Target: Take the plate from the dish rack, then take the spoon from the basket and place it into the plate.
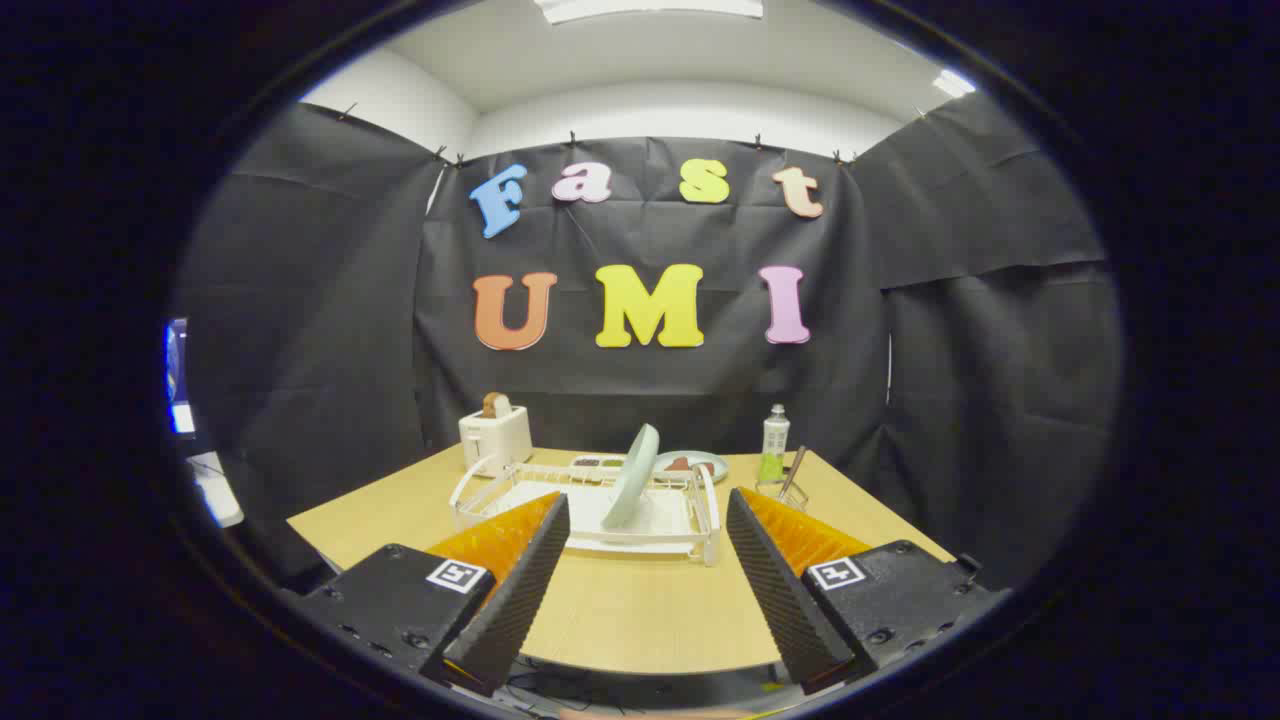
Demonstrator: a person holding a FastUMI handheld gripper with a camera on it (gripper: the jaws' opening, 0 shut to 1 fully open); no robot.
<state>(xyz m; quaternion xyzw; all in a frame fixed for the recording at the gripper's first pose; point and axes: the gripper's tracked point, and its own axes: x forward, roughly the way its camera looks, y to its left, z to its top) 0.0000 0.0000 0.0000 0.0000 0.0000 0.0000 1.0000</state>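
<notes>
Plate (pixel 633 477): round, smooth, pale green; it stands on edge, tilted, in the rack just ahead of my fingers and between their lines.
Rack (pixel 705 518): white, thin rails around a flat white tray, with a curved handle at its near left end; it sits on the table.
Spoon (pixel 793 470): slim handle leaning up out of the basket, beyond my right finger.
Basket (pixel 783 491): small wire one, right of the rack.
My gripper (pixel 648 522): fingers spread wide, wedge-shaped with ribbed inner faces, holding nothing, hanging over the table's near edge.
Table (pixel 620 610): light wood grain, flat.
Bottle (pixel 775 443): upright, behind the basket.
Toaster (pixel 495 438): white, boxy, bread in its slot, at the far left corner.
Far plate (pixel 705 462): flat, behind the rack.
</notes>
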